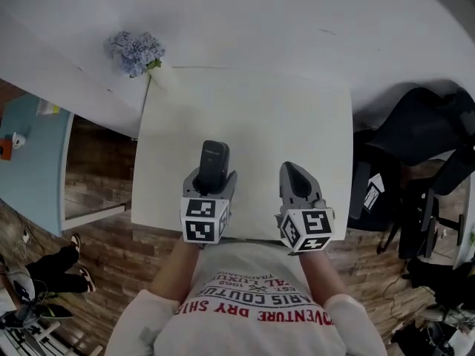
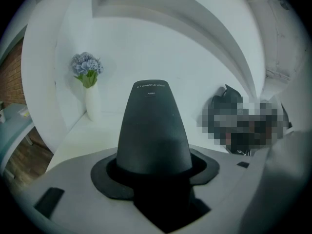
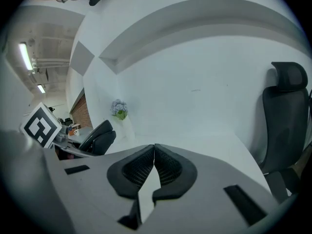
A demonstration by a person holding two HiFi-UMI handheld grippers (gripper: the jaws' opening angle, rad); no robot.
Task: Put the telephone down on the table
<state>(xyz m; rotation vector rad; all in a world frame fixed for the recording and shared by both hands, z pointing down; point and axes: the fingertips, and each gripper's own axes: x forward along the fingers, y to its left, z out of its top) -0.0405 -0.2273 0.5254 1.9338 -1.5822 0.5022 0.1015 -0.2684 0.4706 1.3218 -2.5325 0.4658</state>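
Observation:
A dark grey telephone handset (image 1: pixel 214 163) sticks out forward from my left gripper (image 1: pixel 210 184), which is shut on it above the near part of the white table (image 1: pixel 252 117). In the left gripper view the telephone (image 2: pixel 152 130) fills the middle between the black pads and tapers away from the camera. My right gripper (image 1: pixel 297 184) hovers beside it over the table's near right part, shut with nothing in it. In the right gripper view its pads (image 3: pixel 168 167) meet at the tips, and the telephone (image 3: pixel 97 138) shows at the left.
A white vase with blue flowers (image 1: pixel 138 52) stands at the table's far left corner. A black office chair (image 1: pixel 415 147) is to the right of the table. A light blue table (image 1: pixel 30 162) stands at the left over the wooden floor.

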